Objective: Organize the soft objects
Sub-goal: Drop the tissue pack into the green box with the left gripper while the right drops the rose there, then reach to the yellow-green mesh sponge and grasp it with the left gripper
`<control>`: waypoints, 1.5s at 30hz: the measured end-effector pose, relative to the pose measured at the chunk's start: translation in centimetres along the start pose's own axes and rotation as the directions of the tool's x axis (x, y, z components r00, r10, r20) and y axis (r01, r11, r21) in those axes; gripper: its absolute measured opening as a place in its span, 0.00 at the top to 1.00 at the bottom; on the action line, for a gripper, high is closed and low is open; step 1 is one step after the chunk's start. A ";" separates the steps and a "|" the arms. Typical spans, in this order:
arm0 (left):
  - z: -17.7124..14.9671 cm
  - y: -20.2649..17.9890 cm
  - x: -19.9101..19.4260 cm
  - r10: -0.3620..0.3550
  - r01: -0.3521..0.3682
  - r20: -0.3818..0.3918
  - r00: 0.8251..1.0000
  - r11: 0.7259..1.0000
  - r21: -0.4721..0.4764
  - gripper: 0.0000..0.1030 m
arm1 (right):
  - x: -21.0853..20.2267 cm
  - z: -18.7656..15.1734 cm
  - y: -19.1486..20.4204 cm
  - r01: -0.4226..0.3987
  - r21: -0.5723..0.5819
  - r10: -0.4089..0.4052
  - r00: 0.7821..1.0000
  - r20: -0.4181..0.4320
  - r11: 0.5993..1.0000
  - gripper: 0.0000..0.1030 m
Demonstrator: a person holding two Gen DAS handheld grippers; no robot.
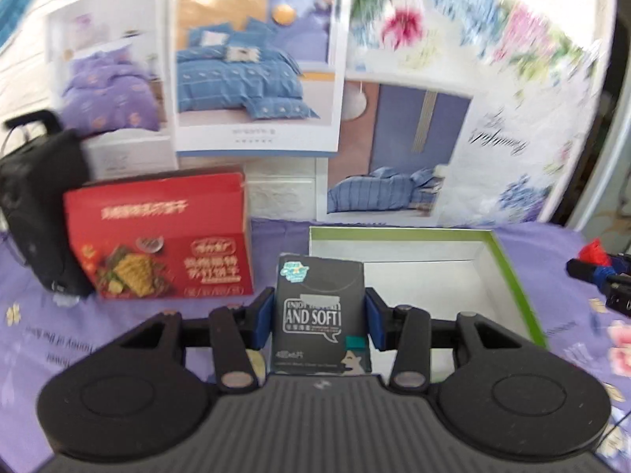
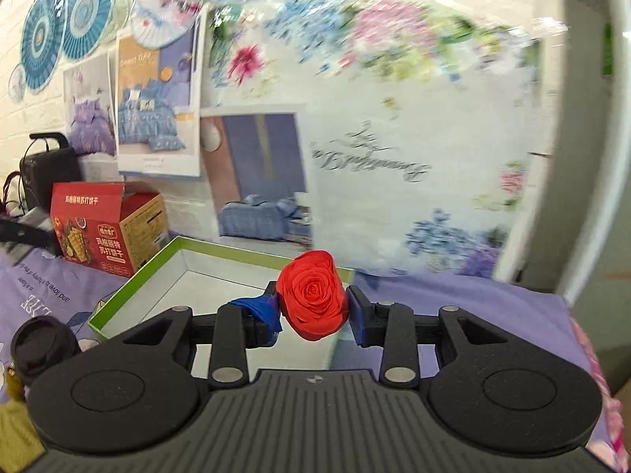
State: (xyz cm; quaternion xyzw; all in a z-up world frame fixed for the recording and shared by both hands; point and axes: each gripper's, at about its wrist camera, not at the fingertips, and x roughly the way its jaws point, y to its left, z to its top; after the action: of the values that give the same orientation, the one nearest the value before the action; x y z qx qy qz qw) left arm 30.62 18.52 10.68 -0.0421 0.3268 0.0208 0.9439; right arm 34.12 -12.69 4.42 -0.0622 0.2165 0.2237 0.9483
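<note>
A: How far along does the tidying look?

B: Judging by the box, barely begun. The green-rimmed box (image 1: 508,272) lies just ahead of both tools, and the part of its white floor that shows is bare. Nothing visible has gone in yet.

A: And the tools?

B: The left gripper (image 1: 320,317) is clamped on a dark tissue pack (image 1: 320,307); its blue pads press both sides of the pack, which stands upright between them, lifted clear of the purple cloth (image 1: 130,339). The right gripper (image 2: 313,309) has a red rose (image 2: 311,295) between its pads. The bloom fills the gap and touches both sides, so I read it as held, perhaps lightly.

A: Where are those relative to the box?

B: The pack hangs just short of the box's near left corner. The rose hangs over the near rim.

A: Counts?

B: One tissue pack, one rose, one open box, two grippers. Off to the left beyond the box, one red biscuit carton (image 1: 157,236) and one black speaker (image 1: 35,205).

A: What's left?

B: Setting both items inside, I'd say.
</note>
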 end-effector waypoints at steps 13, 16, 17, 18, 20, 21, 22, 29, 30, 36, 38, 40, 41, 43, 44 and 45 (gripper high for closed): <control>1.5 -1.6 1.5 0.033 -0.036 0.057 0.998 0.999 0.037 0.01 | 2.6 0.6 0.7 -0.119 0.065 0.118 0.993 0.014 0.991 0.71; 0.8 -2.2 -0.9 0.020 -0.023 0.064 0.998 0.999 0.047 0.01 | -0.4 0.3 1.2 -0.116 0.055 0.113 0.993 0.041 0.992 0.70; 0.3 -2.4 -1.9 0.008 -0.011 0.073 0.997 0.999 0.049 0.01 | -1.5 0.1 1.4 -0.113 0.049 0.111 0.993 0.048 0.992 0.70; -0.1 -2.6 -3.1 -0.004 0.000 0.082 0.997 0.999 0.049 0.01 | -2.9 -0.2 1.7 -0.111 0.041 0.108 0.993 0.056 0.993 0.69; -1.2 -3.1 -5.4 -0.024 0.018 0.104 0.994 0.998 0.056 0.01 | -5.7 -0.8 2.2 -0.093 0.031 0.090 0.993 0.073 0.995 0.69; -1.8 -3.3 -6.6 -0.030 0.024 0.116 0.993 0.998 0.057 0.01 | -7.2 -1.2 2.4 -0.078 0.029 0.076 0.994 0.083 0.997 0.69; -2.6 -3.5 -7.8 -0.037 0.030 0.128 0.991 0.998 0.056 0.01 | -8.8 -1.8 2.6 -0.064 0.028 0.061 0.994 0.096 0.998 0.68; -8.8 -3.5 -14.2 -0.066 0.062 0.157 0.985 0.998 0.034 0.01 | -16.9 -7.3 3.0 0.115 0.094 -0.119 0.992 0.034 0.989 0.67; -9.9 -3.5 -14.6 -0.067 0.063 0.151 0.986 0.998 0.026 0.01 | -17.8 -8.6 3.0 0.110 0.120 -0.113 0.993 0.021 0.987 0.67; -17.3 -3.4 -15.1 -0.024 0.025 0.061 0.998 1.000 -0.011 0.01 | -20.3 -16.5 6.0 0.090 0.279 -0.093 0.996 -0.004 0.956 0.66; -19.7 -3.2 -15.0 -0.011 0.011 0.013 1.000 1.000 -0.018 0.01 | -20.0 -18.3 7.8 0.067 0.320 -0.067 0.998 -0.012 0.945 0.65; -21.5 -3.0 -14.6 0.011 -0.012 -0.030 0.999 1.000 -0.009 0.01 | -19.2 -19.0 10.0 0.009 0.319 -0.002 1.000 -0.023 0.948 0.65; -22.1 -3.0 -14.3 0.025 -0.025 -0.051 0.998 1.000 0.005 0.01 | -18.8 -18.8 11.1 -0.017 0.295 0.027 0.999 -0.031 0.955 0.65; -22.8 -2.6 -14.0 0.043 -0.041 -0.079 0.996 0.999 0.018 0.01 | -17.9 -18.2 13.4 -0.044 0.220 0.055 0.997 -0.045 0.975 0.65; -23.0 -2.4 -14.0 0.036 -0.035 -0.083 0.996 0.999 0.017 0.01 | -17.6 -17.8 14.3 -0.044 0.178 0.053 0.998 -0.045 0.983 0.65; -23.0 -2.3 -14.0 0.024 -0.024 -0.084 0.996 1.000 0.009 0.01 | -17.2 -17.5 15.2 -0.045 0.145 0.051 0.998 -0.043 0.988 0.65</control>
State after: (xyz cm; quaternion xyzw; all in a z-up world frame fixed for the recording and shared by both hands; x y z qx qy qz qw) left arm 5.62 13.95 1.51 -0.0351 0.3670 0.0289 0.9291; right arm 6.74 -9.73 -4.08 0.0062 0.2556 0.2287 0.9393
